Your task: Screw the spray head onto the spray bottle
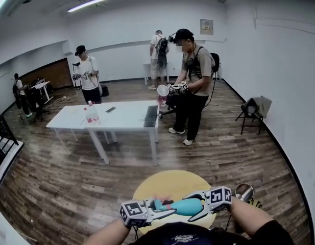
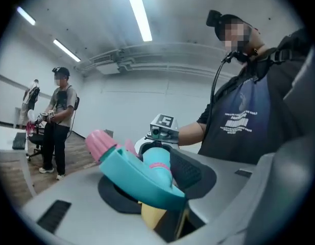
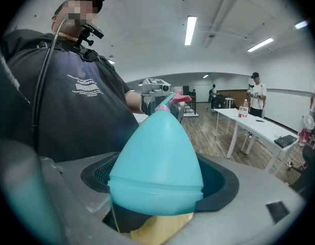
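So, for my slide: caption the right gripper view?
Right gripper clamps teal spray bottle; left gripper grips its pink-nozzled spray head.

The left arm and right arm are being held out low, one on each side of the spray bottle. The left gripper is being pointed in from the bottle's left, with its jaws being pressed on the spray head. The right gripper is being pointed in from the bottle's right, tipped a little down, with its wide jaws being pressed on the bottle.
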Tool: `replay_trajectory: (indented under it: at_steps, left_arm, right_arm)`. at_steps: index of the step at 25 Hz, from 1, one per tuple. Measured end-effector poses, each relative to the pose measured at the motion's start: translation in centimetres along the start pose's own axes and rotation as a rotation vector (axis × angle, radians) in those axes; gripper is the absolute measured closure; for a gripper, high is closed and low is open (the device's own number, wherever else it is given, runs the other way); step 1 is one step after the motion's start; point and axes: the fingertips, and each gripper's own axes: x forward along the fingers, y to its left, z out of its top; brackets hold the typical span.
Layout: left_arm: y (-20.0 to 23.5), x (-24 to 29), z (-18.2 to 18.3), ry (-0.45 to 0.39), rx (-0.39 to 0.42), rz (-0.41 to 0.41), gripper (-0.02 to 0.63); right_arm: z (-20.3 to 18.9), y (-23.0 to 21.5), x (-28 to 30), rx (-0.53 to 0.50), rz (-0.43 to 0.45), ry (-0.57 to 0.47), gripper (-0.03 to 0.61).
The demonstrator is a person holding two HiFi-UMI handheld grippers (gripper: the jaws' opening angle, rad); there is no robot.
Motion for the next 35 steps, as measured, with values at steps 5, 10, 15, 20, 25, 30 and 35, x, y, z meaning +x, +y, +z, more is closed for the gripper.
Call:
replay_trajectory:
  at_steps: [5, 10, 15, 20, 25, 30, 35]
  left_arm:
    - [2.3, -1.8, 3.1, -0.272, -0.265, 0.002, 0.436]
    - [5.9, -5.8, 6.2, -0.585, -0.534, 0.048, 0.442]
    - [3.4, -2.9, 5.6, -0.409, -0.415, 0.012, 0.443]
    - [3.8, -2.7, 5.9, -0.44, -0.451, 0.034, 0.449]
    - [4.7, -6.0, 4.6, -0.47, -0.529, 0.055, 0.341]
    - [8.6, -15.9, 0.7, -0.632, -0.672, 0.26, 0.274]
    - [7.5, -10.2, 1.6, -0.498, -0.641, 0.156, 0.262]
  right_arm:
    - [3.3, -2.7, -3.5, 0.149, -0.076, -0.292, 0.121]
    - [7.8, -6.5, -5.5, 0.307, -0.224, -0.524, 0.12]
    - [9.0, -5.1, -4.7, 0.366, -0.111, -0.548, 0.074]
    - [7.8, -4.1, -3.7, 0.373, -0.076, -0.468, 0.095]
    - [7.1, -4.4, -5.2, 0.403, -0.086, -0.501, 0.098]
    - [4.6, -5.6, -8.8, 0.411, -0.213, -0.521, 0.098]
    - [4.9, -5.1, -7.1, 0.351, -0.193, -0.459, 0.098]
